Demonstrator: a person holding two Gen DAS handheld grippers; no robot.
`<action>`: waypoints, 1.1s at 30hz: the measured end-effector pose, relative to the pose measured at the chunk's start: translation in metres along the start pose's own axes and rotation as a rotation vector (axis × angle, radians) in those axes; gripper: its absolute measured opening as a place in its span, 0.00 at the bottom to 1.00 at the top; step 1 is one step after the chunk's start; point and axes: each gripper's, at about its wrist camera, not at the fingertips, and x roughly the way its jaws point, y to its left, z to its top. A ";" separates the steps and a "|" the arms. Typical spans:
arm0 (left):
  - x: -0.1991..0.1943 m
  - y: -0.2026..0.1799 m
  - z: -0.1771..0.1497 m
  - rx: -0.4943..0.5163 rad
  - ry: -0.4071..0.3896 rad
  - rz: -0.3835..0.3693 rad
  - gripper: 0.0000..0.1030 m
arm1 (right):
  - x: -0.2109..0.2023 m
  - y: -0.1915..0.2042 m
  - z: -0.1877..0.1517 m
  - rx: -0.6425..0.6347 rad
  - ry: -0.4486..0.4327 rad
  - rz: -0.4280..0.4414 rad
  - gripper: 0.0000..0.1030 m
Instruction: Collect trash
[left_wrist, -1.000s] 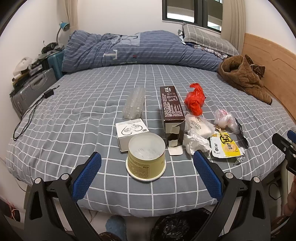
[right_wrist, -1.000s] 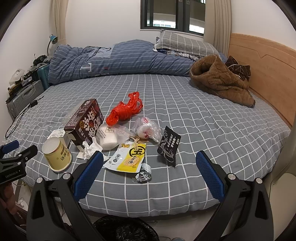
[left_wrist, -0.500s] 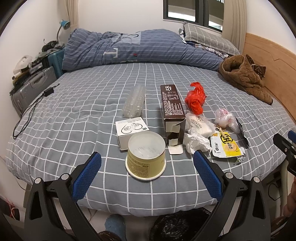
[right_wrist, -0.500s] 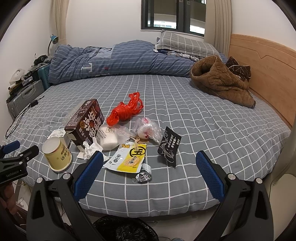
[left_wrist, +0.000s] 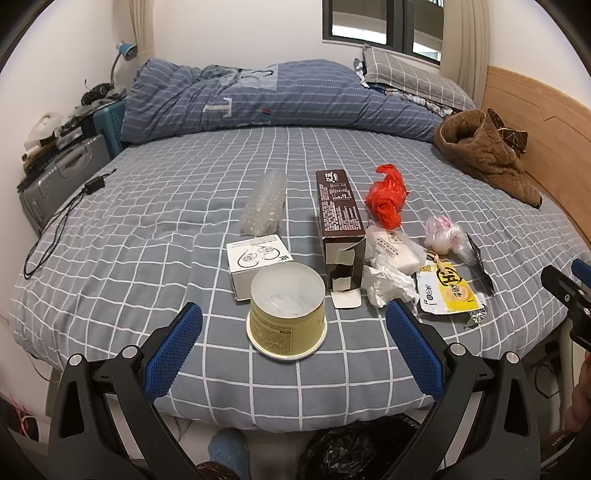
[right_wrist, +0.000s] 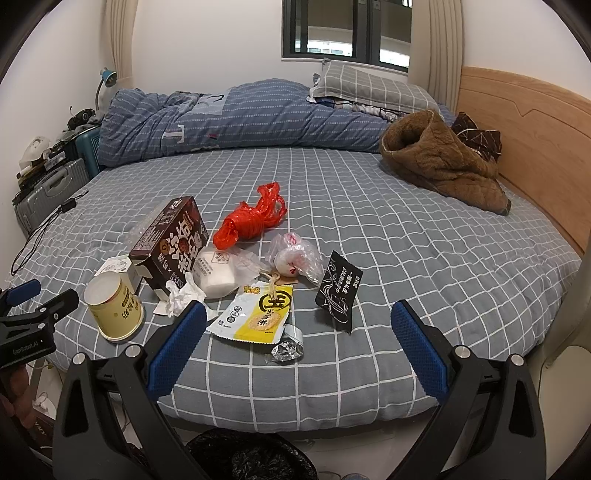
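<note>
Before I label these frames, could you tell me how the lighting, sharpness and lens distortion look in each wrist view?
Left wrist view: even indoor light, soft shadows, the yellow cup sharp; strong fisheye bends the bed's grid lines and darkens the corners. Right wrist view: same flat light and barrel curve, the yellow snack packet crisp, mild glare on the crumpled foil, window not blown out.

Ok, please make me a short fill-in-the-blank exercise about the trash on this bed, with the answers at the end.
1. Both the left gripper and the right gripper are ____ and hold nothing.
2. The yellow paper cup stands upside down directly in front of the ____ gripper.
3. The knotted plastic bag behind the brown carton is ____ in colour.
4. Below the edge of the bed, a bin lined with a ____ bag waits.

Answers: open; left; red; black
</note>
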 end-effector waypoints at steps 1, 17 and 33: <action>0.000 0.001 0.000 -0.001 0.000 0.000 0.94 | 0.000 0.000 0.000 0.000 0.000 0.000 0.93; 0.018 0.013 -0.001 -0.019 0.036 0.008 0.94 | 0.021 -0.003 0.001 0.011 0.039 -0.004 0.93; 0.086 0.022 0.001 -0.041 0.158 -0.002 0.94 | 0.118 0.000 0.035 -0.038 0.125 -0.012 0.93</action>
